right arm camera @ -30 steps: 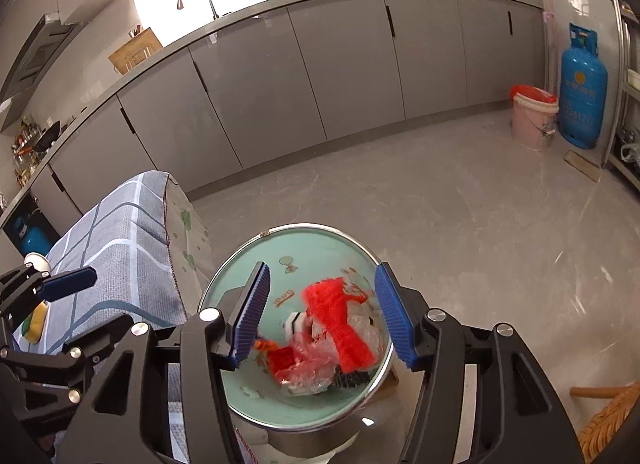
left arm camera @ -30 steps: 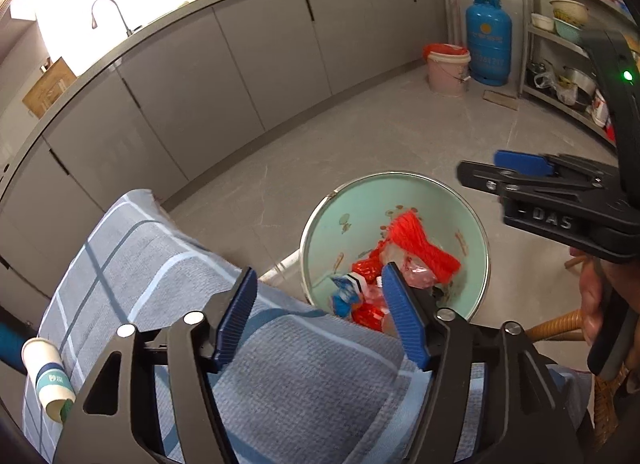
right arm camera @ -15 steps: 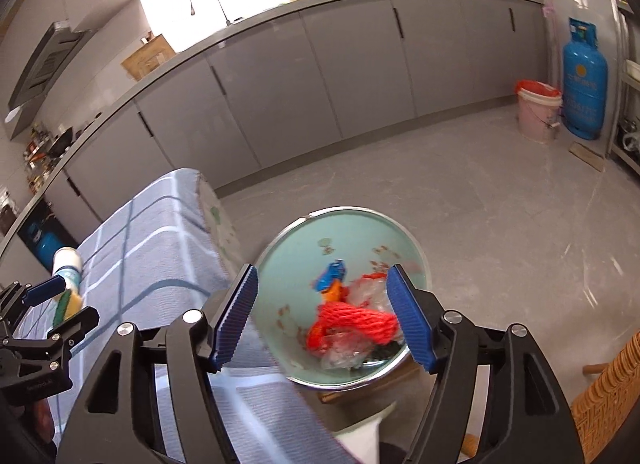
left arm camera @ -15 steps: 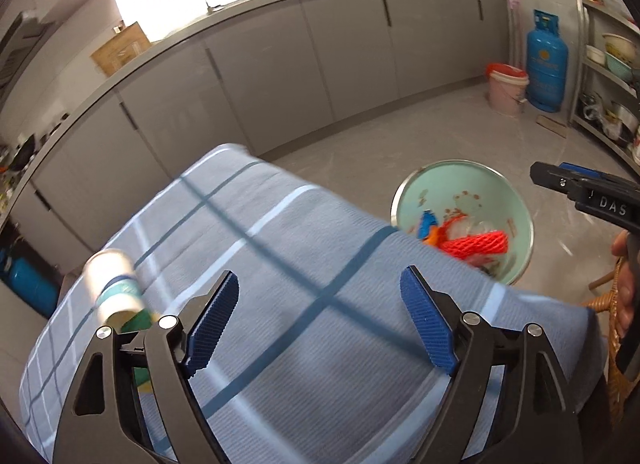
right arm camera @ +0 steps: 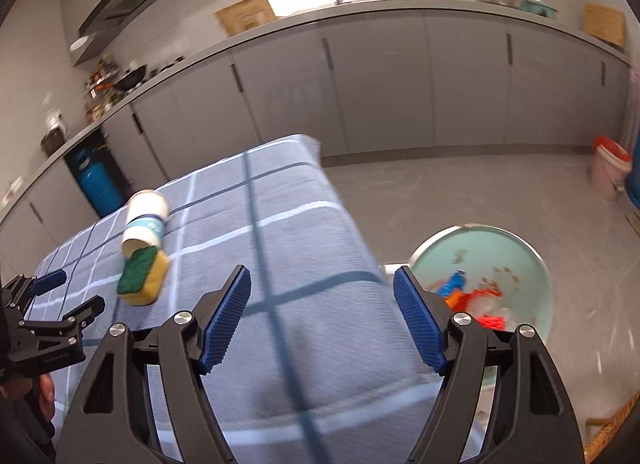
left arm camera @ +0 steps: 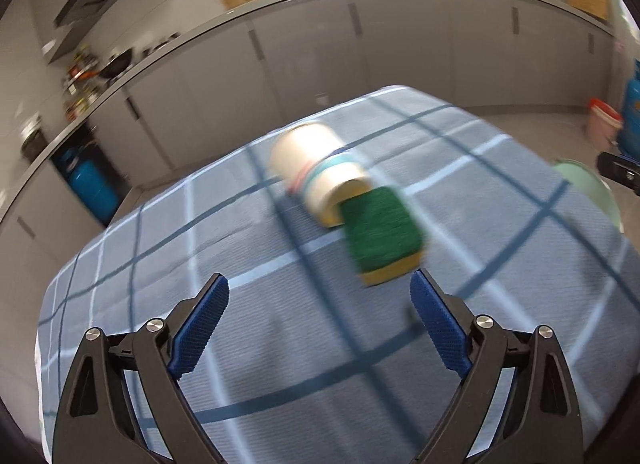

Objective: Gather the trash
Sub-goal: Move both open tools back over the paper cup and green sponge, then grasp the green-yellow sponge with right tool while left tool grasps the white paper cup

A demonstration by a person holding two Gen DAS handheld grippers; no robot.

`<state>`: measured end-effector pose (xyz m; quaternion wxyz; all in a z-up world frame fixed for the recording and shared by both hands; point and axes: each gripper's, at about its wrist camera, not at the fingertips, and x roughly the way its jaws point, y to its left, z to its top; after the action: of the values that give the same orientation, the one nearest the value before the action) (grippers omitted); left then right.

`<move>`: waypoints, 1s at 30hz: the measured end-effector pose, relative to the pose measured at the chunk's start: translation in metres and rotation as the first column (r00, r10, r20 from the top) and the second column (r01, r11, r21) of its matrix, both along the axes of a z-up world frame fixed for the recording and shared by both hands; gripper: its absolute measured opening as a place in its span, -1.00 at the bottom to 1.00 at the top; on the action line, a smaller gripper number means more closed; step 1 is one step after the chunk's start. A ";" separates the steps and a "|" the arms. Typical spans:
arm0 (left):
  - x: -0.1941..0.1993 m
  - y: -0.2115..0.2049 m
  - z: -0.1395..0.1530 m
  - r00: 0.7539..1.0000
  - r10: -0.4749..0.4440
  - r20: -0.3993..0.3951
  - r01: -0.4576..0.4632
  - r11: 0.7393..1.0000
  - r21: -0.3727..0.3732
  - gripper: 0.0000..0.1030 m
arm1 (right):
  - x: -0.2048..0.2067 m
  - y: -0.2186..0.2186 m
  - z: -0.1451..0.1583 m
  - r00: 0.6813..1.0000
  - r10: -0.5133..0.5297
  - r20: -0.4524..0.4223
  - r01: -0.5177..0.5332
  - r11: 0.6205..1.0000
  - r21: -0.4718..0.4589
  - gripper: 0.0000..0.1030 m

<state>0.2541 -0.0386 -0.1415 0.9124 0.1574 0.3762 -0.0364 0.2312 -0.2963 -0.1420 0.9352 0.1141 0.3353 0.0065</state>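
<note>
Both grippers, left [left arm camera: 319, 322] and right [right arm camera: 322, 316], are spread and empty. Cup [left arm camera: 316, 172] lies touching sponge [left arm camera: 382, 234] on the cloth [left arm camera: 160, 256]. Risk: the cup rolls away if nudged off-centre.

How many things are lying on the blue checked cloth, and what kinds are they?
Paper cup: 1
Sponge: 1
Total on the cloth: 2
</note>
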 end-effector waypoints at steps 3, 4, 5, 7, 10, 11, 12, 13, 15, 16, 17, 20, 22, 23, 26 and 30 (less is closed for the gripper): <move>0.011 0.038 -0.004 0.995 0.097 -0.008 -0.097 0.995 -0.002 0.80 | 0.011 0.038 0.004 0.998 0.056 -0.006 -0.056 0.998 -0.032 0.66; 0.014 0.049 -0.005 0.992 0.125 -0.010 -0.126 0.992 -0.009 0.80 | 0.015 0.051 0.004 0.997 0.073 -0.006 -0.074 0.996 -0.042 0.68; 0.017 0.061 -0.006 0.989 0.150 -0.013 -0.150 0.988 -0.020 0.80 | 0.018 0.062 0.005 0.996 0.093 -0.009 -0.093 0.994 -0.053 0.68; 0.020 0.079 -0.007 0.984 0.180 -0.014 -0.181 0.983 -0.034 0.80 | 0.027 0.090 0.005 0.991 0.133 -0.017 -0.134 0.988 -0.075 0.68; 0.021 0.103 -0.008 0.976 0.217 -0.014 -0.218 0.975 -0.048 0.81 | 0.038 0.121 0.002 0.984 0.173 -0.034 -0.175 0.979 -0.101 0.68; 0.019 0.110 -0.009 0.974 0.226 -0.015 -0.227 0.973 -0.050 0.81 | 0.041 0.129 0.001 0.982 0.184 -0.040 -0.187 0.977 -0.106 0.68; 0.019 0.114 -0.010 0.972 0.233 -0.015 -0.233 0.971 -0.050 0.81 | 0.046 0.141 -0.001 0.979 0.196 -0.050 -0.201 0.973 -0.113 0.69; 0.019 0.120 -0.011 0.970 0.242 -0.016 -0.243 0.969 -0.052 0.82 | 0.050 0.150 -0.002 0.977 0.207 -0.058 -0.212 0.970 -0.119 0.69; 0.017 0.130 -0.012 0.966 0.260 -0.018 -0.260 0.964 -0.061 0.83 | 0.057 0.164 -0.006 0.972 0.223 -0.070 -0.231 0.965 -0.128 0.69; 0.016 0.134 -0.012 0.963 0.268 -0.019 -0.269 0.961 -0.064 0.83 | 0.060 0.172 -0.008 0.970 0.231 -0.076 -0.239 0.963 -0.128 0.69; 0.016 0.139 -0.013 0.961 0.277 -0.021 -0.278 0.958 -0.069 0.83 | 0.064 0.179 -0.011 0.967 0.241 -0.087 -0.251 0.960 -0.127 0.69; 0.014 0.150 -0.017 0.954 0.299 -0.030 -0.301 0.951 -0.077 0.83 | 0.071 0.194 -0.018 0.961 0.255 -0.109 -0.269 0.953 -0.136 0.69; 0.014 0.155 -0.019 0.951 0.306 -0.039 -0.308 0.948 -0.079 0.83 | 0.075 0.200 -0.024 0.959 0.255 -0.122 -0.272 0.951 -0.146 0.69; 0.014 0.155 -0.020 0.951 0.306 -0.042 -0.309 0.948 -0.080 0.83 | 0.077 0.203 -0.027 0.959 0.250 -0.129 -0.269 0.951 -0.151 0.68; 0.015 0.154 -0.018 0.952 0.303 -0.037 -0.305 0.949 -0.082 0.83 | 0.077 0.201 -0.032 0.948 0.269 -0.171 -0.292 0.948 -0.129 0.06; 0.020 0.144 -0.013 0.962 0.273 -0.031 -0.275 0.958 -0.088 0.83 | 0.063 0.185 -0.024 0.951 0.270 -0.149 -0.290 0.948 -0.134 0.05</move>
<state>0.2742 0.1049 -0.1544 0.9113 0.0618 0.4008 0.0716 0.2947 -0.1115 -0.1660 0.9072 -0.0070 0.4070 0.1062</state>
